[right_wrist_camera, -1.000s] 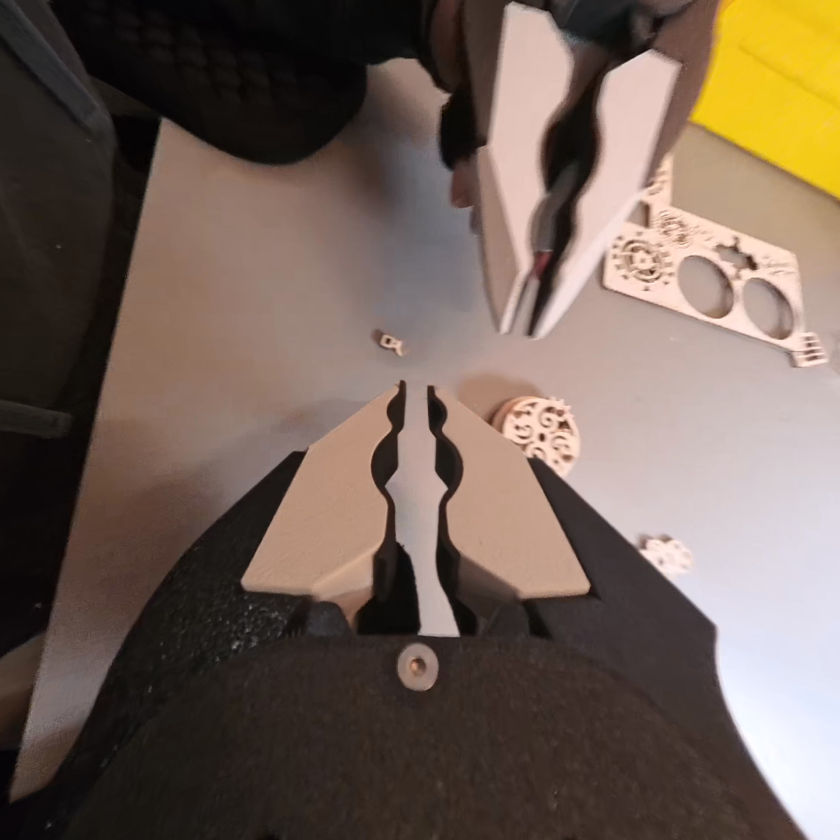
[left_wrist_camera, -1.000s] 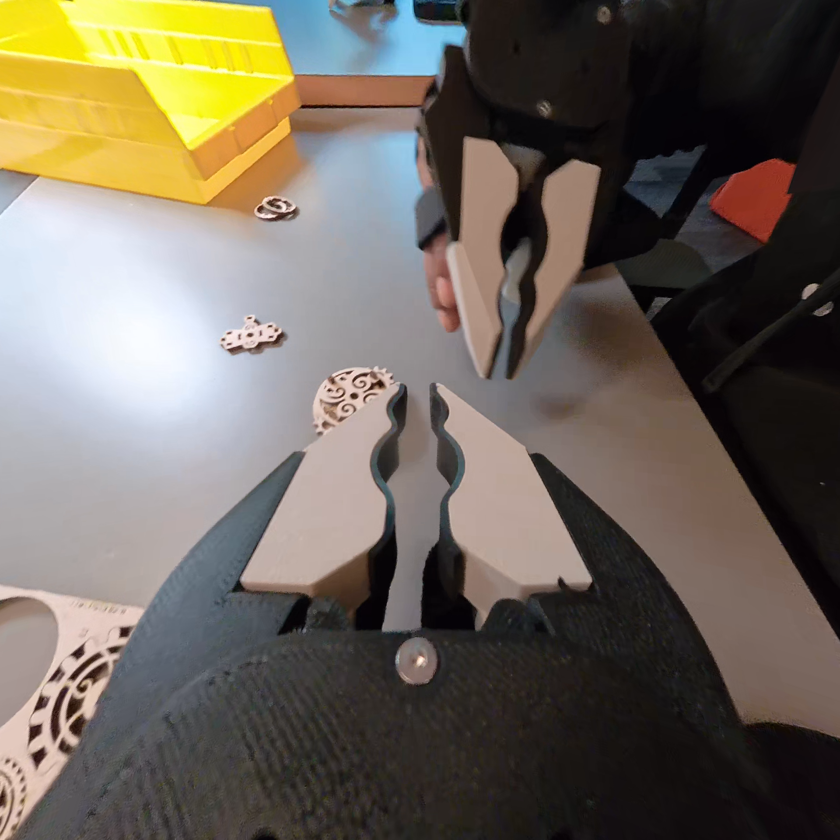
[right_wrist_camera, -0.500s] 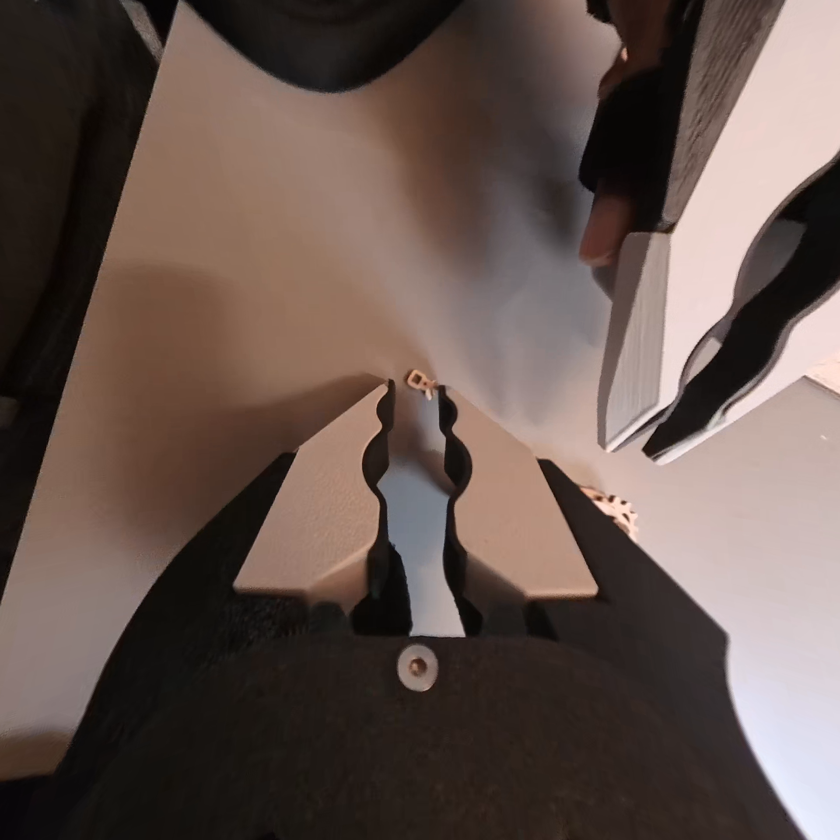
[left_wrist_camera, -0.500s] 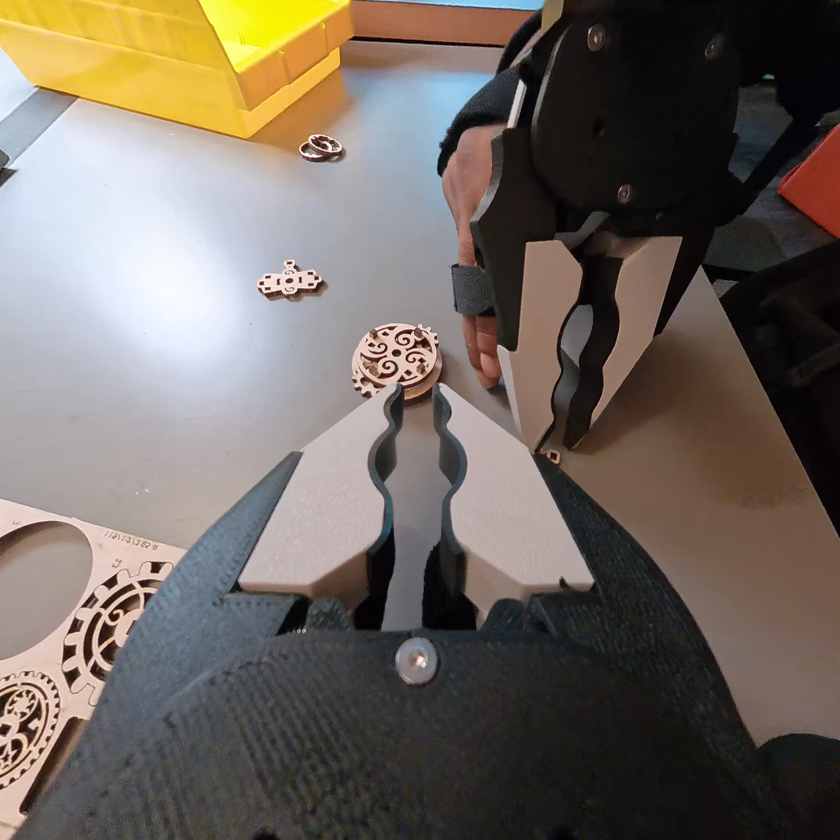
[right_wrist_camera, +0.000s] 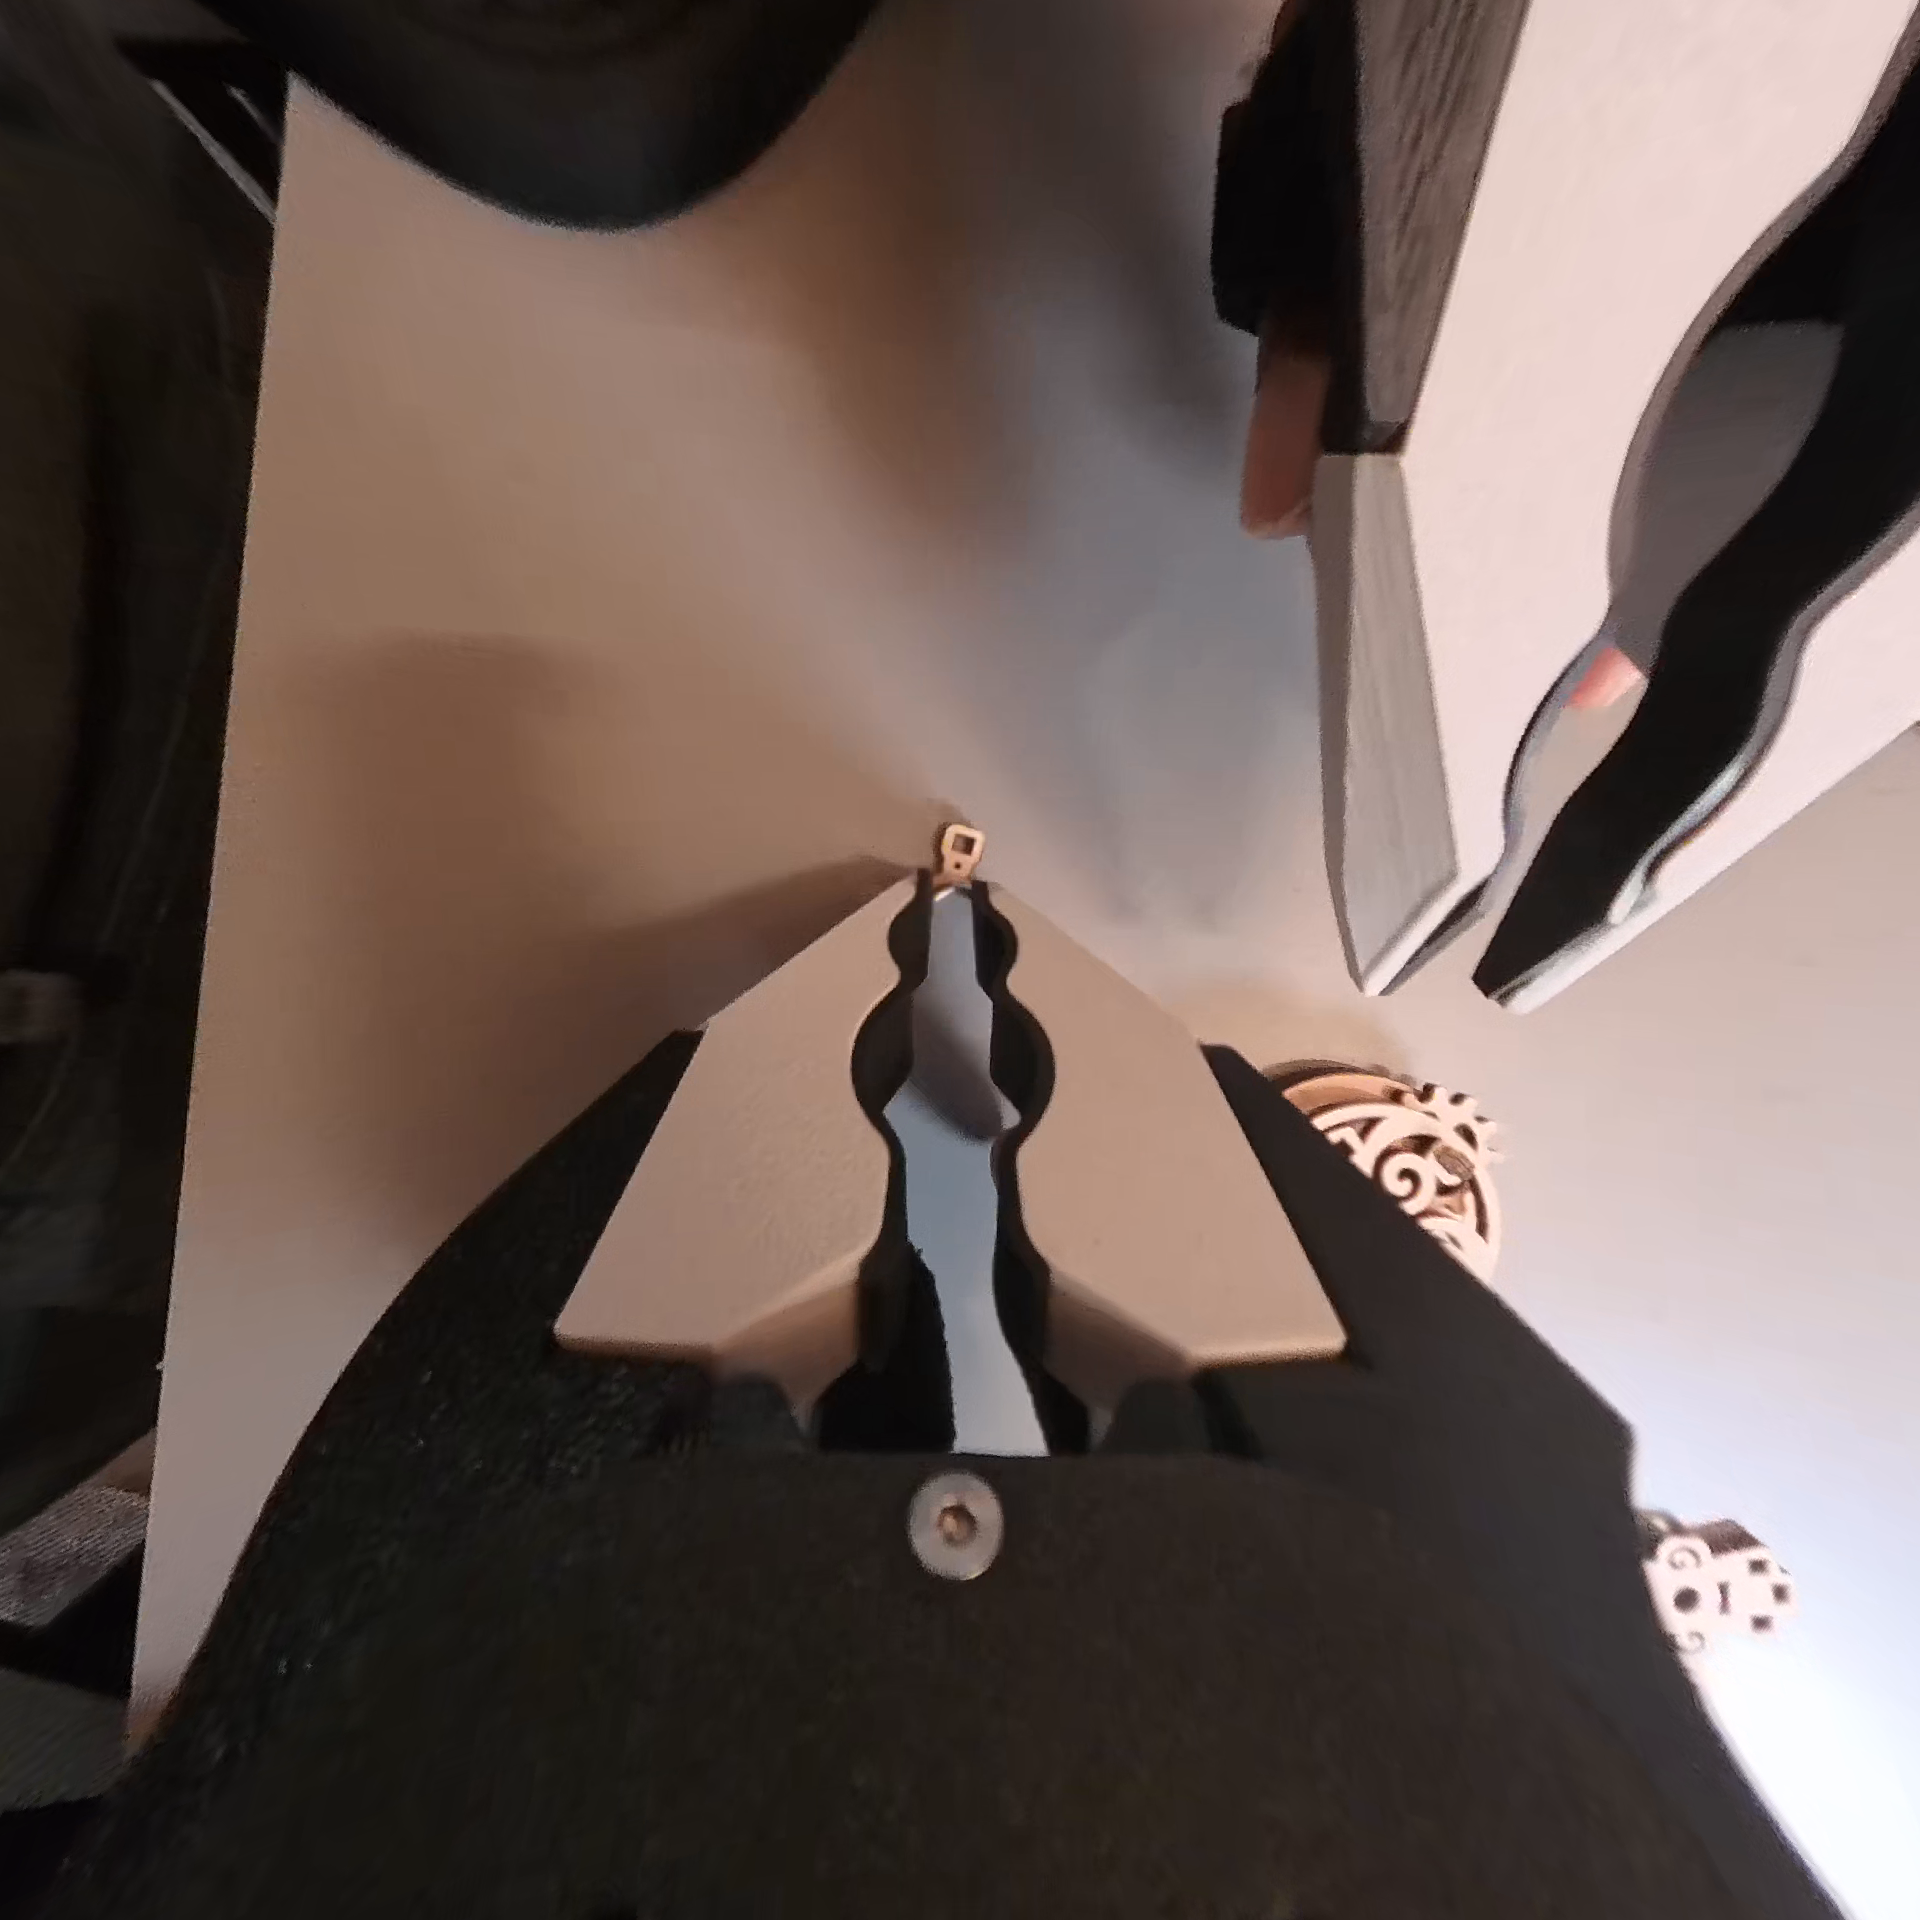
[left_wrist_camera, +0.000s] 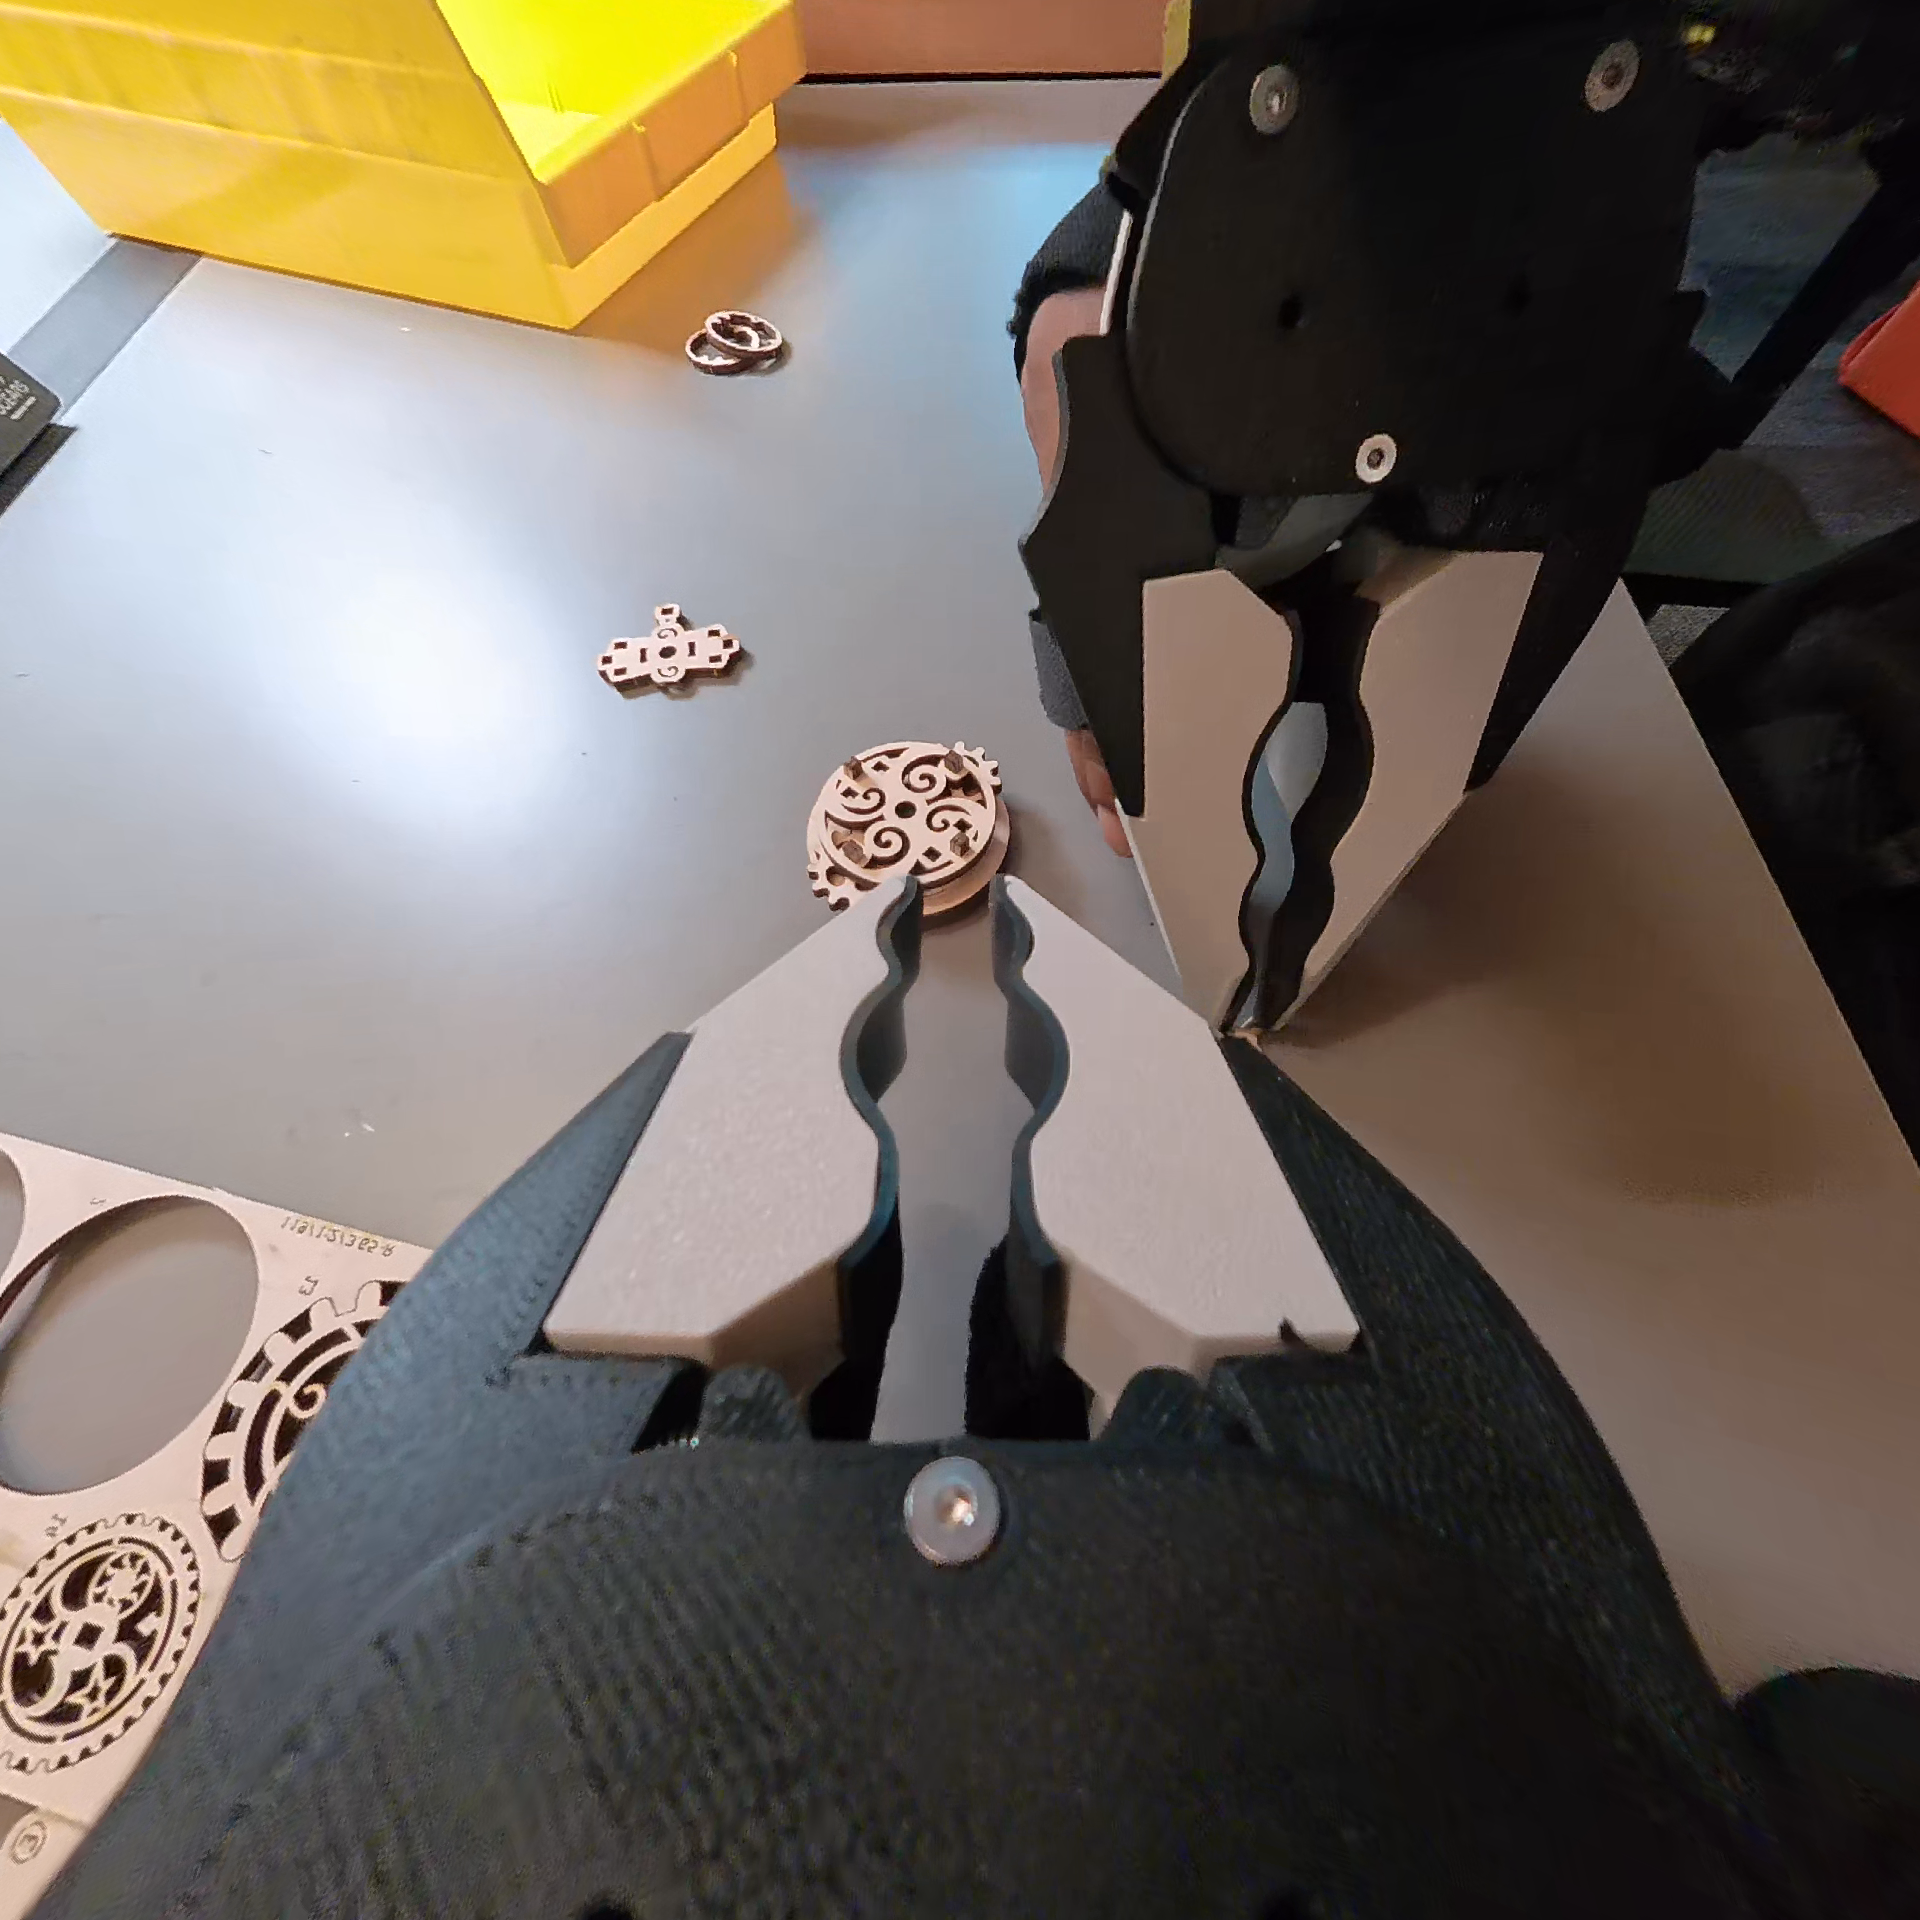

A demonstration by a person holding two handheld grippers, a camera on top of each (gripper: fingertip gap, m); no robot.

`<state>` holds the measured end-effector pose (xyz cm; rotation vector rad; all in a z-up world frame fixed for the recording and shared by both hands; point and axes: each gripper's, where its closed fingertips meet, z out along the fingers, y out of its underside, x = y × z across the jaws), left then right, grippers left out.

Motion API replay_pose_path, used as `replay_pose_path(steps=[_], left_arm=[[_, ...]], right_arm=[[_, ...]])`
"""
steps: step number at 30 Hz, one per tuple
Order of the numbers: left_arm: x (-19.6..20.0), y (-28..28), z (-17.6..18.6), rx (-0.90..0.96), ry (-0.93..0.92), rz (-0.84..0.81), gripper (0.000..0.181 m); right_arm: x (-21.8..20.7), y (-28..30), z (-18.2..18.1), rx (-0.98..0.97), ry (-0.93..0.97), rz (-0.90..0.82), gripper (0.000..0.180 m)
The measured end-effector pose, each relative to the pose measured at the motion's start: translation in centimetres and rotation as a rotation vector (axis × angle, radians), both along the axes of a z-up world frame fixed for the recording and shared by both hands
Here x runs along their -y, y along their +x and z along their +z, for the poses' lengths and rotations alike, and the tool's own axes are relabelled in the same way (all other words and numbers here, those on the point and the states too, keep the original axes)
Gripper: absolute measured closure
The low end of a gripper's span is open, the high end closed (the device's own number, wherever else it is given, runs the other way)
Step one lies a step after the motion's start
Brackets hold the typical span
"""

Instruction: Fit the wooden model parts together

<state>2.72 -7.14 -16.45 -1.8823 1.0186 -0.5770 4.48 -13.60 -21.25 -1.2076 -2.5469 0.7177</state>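
One tiny wooden clip piece flat on grey table, at tips of right gripper; jaws narrowed around it, whether pinched yet cannot tell; step in hand, by my reading: picking it up. Round scrollwork gear assembly just beyond left gripper, jaws open, empty. Next move likely needs firm pinch, lift, carry to gear. Cross-shaped piece, parts sheet, yellow bin farther out.

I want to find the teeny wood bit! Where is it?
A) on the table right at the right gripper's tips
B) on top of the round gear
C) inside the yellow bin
A: the tiny wooden piece lies on the table just past the right gripper fingertips, away from the round gear.
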Motion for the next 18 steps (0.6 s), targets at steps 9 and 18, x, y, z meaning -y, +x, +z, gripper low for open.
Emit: replay_pose_path(steps=[9, 18], left_arm=[[1.0, 0.5, 0.1, 0.001, -0.024, -0.056, 0.167], [0.6, -0.2, -0.4, -0.014, -0.033, -0.030, 0.168]], right_arm=[[-1.3, 0.9, 1.1, -0.037, 0.000, -0.091, 0.178], [-0.4, 0.1, 0.4, 0.025, -0.070, -0.224, 0.166]])
